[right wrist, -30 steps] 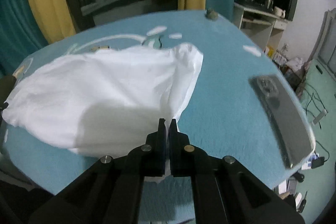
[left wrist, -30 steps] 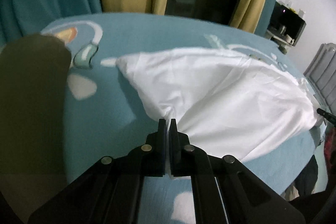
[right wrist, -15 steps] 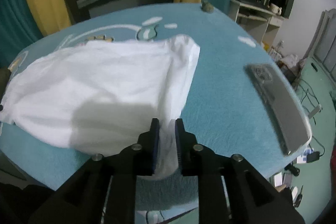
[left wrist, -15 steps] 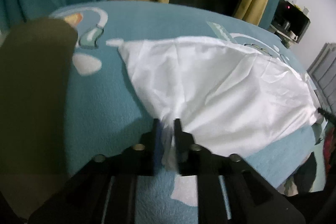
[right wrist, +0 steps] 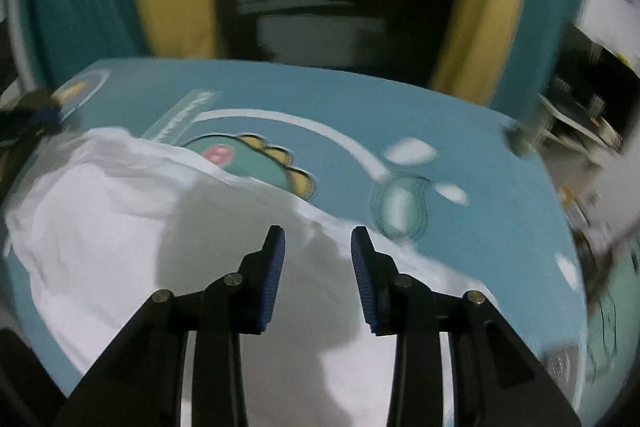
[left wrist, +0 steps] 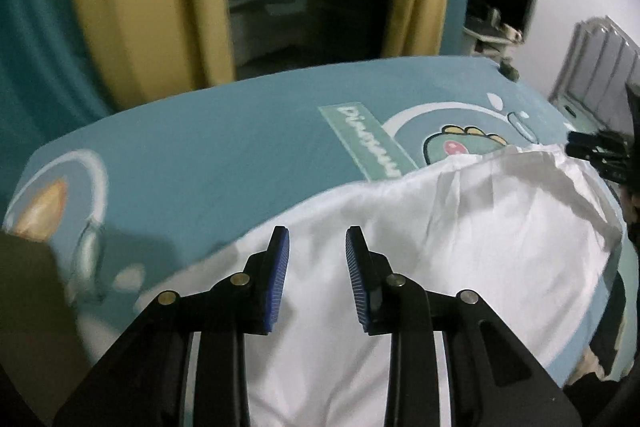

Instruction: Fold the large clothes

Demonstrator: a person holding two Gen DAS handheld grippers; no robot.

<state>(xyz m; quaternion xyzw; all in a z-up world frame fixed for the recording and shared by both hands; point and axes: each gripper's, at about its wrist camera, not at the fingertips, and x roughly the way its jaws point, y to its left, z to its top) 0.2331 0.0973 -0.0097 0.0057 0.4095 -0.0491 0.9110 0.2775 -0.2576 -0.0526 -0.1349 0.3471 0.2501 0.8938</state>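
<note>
A large white garment (left wrist: 460, 247) lies folded over on a teal bedsheet (left wrist: 208, 155) printed with a dinosaur. My left gripper (left wrist: 313, 239) hovers above the garment's near left part with its jaws opening, and nothing sits between the blue pads (left wrist: 280, 267). In the right wrist view the same garment (right wrist: 120, 227) spreads to the left and below. My right gripper (right wrist: 318, 235) hangs over its near right part, jaws also opening, empty between them. At the right edge of the left wrist view the tip of the right gripper (left wrist: 600, 155) shows by the garment's far corner.
Yellow and teal curtains (left wrist: 152, 7) hang behind the bed around a dark window. A desk with a dark monitor (left wrist: 504, 3) stands at the back right. A brown object (left wrist: 28, 299) fills the left wrist view's lower left. The right wrist view is motion-blurred.
Both grippers let go of the white cloth they were pinching and opened. Both have lifted and swung forward over the garment, which now lies flatter on the sheet.
</note>
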